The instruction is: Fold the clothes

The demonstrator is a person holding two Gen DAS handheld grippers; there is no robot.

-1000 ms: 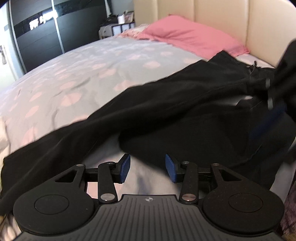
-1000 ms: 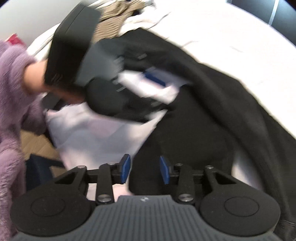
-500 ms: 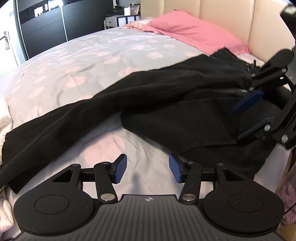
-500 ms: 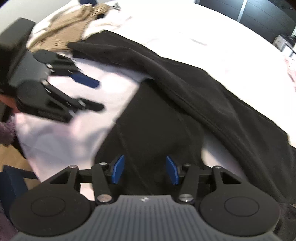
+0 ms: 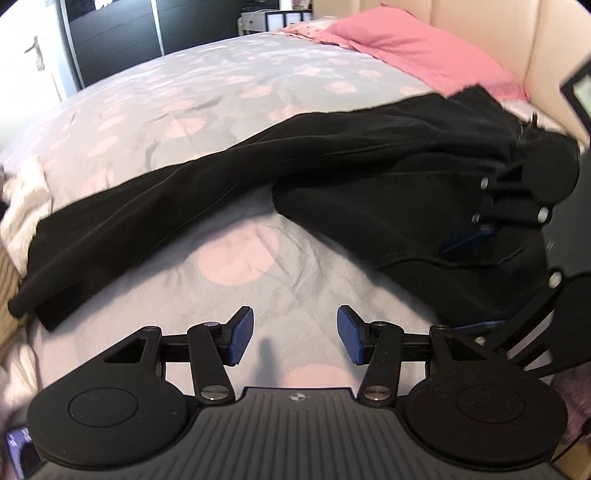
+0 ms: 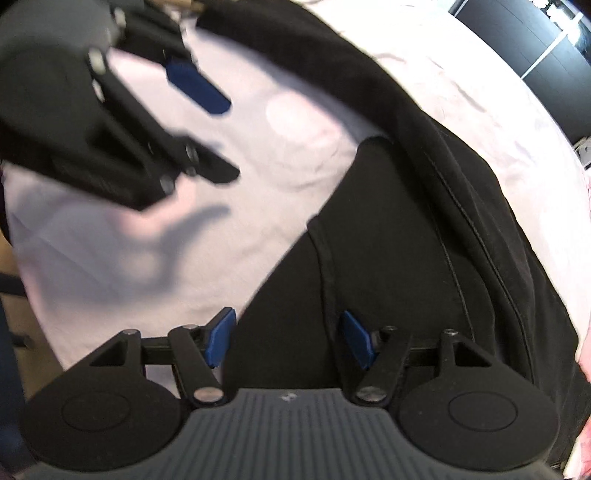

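At the far left of the left wrist view, a cream garment [image 5: 22,199] lies bunched at the bed's edge, and the hem of one leg of the black trousers [image 5: 258,177] ends just beside it. That leg runs slantwise across the dotted bedspread [image 5: 184,96] toward the pink pillow [image 5: 424,51] and the padded headboard [image 5: 498,33]; the other leg is doubled back into a dark mass on the right. A second ago the trousers filled more of this view and the picture was smeared; now they lie flat and sharp.

The left gripper [image 5: 295,334] hovers over bare bedspread short of the trousers, its blue pads set a little farther apart than a second ago, with nothing between them.

Farther right, the right gripper [image 5: 472,280] has come down onto the folded part of the trousers. Half a second ago it hung above the cloth; now one blue pad lies against the fabric and the other sits near the cloth's lower edge. In its own view the right gripper [image 6: 286,339] straddles the edge of the black cloth, jaws opening and clearly wider than before, the pads not pressing on it. The left gripper [image 6: 218,136] shows blurred at upper left there, over pale bedspread [image 6: 258,184].
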